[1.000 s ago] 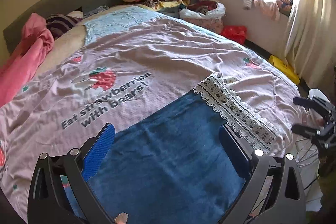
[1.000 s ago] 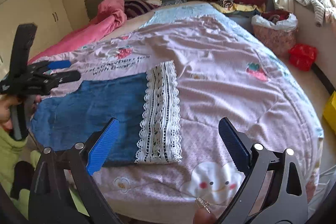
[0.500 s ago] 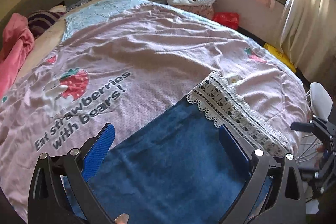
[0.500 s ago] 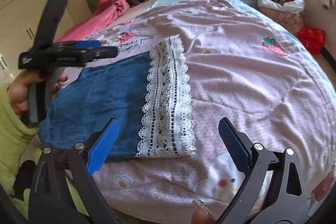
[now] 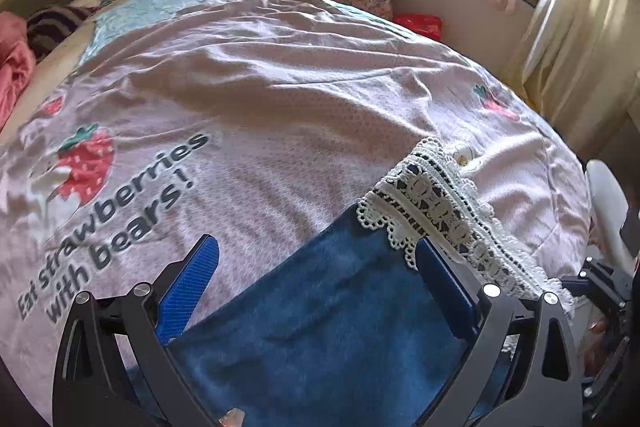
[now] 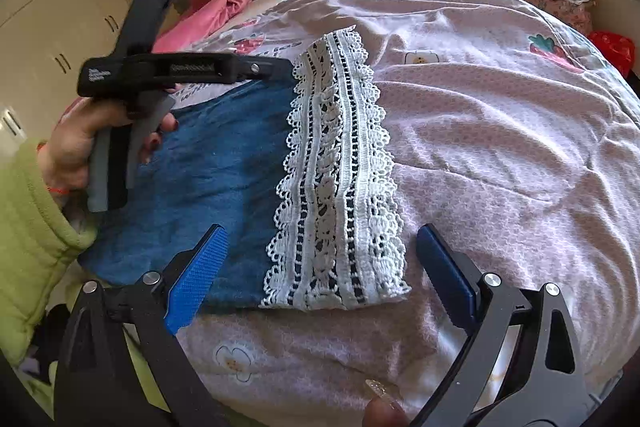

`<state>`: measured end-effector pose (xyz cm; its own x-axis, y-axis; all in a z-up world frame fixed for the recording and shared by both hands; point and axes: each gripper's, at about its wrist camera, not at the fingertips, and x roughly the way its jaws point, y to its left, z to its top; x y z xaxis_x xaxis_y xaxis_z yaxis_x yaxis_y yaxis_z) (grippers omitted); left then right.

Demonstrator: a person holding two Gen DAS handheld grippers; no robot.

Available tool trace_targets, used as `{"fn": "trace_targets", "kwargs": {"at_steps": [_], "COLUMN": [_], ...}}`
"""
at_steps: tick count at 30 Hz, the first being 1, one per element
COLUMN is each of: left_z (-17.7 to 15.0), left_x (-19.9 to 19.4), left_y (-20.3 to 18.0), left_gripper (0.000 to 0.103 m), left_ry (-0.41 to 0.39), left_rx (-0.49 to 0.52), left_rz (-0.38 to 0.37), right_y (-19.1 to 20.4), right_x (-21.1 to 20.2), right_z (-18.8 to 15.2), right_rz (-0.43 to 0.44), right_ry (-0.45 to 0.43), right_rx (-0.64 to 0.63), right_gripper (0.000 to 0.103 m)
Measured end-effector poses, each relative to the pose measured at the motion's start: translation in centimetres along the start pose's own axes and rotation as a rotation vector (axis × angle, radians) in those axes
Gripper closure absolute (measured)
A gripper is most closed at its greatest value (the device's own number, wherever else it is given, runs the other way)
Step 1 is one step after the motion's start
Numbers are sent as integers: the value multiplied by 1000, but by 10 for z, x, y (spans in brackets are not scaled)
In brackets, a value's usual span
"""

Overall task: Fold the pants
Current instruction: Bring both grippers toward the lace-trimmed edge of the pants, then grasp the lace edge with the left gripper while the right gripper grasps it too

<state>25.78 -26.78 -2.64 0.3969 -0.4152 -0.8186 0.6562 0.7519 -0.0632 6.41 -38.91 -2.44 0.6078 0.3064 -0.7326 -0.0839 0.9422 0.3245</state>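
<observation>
Pants point(image 6: 208, 179) lie flat on the bed point(image 6: 500, 131), near its front edge, blue denim with a white lace cuff point(image 6: 340, 179). Long axis runs left-right across you: denim body toward your left, cuff end toward your right. Your right tool point(image 6: 320, 275) hangs released, jaws spread, straddling the cuff's near corner from just above; not touching that I can tell. Your left tool point(image 5: 316, 287) is also released, jaws wide over the denim, its right finger right by the lace edge. So the right hand is nearer the cuff end, and the left hand point(image 6: 80, 143) is nearer the body. Likely next: pinch the cuff corners and carry them leftward along the long axis.
</observation>
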Motion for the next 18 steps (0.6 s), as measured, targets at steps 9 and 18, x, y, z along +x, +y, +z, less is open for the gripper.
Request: {"fn": "trace_targets", "kwargs": {"at_steps": [9, 18], "left_z": [-2, -4], "left_x": [23, 25], "left_y": [-7, -13], "left_gripper": [42, 59], "left_ry": [38, 46], "left_rx": [-26, -18], "left_rz": [-178, -179], "right_y": [-6, -3], "right_x": [4, 14], "right_z": [0, 6], "right_rz": [39, 51], "right_ry": [3, 20], "right_rx": [-10, -51], "right_gripper": [44, 57]}}
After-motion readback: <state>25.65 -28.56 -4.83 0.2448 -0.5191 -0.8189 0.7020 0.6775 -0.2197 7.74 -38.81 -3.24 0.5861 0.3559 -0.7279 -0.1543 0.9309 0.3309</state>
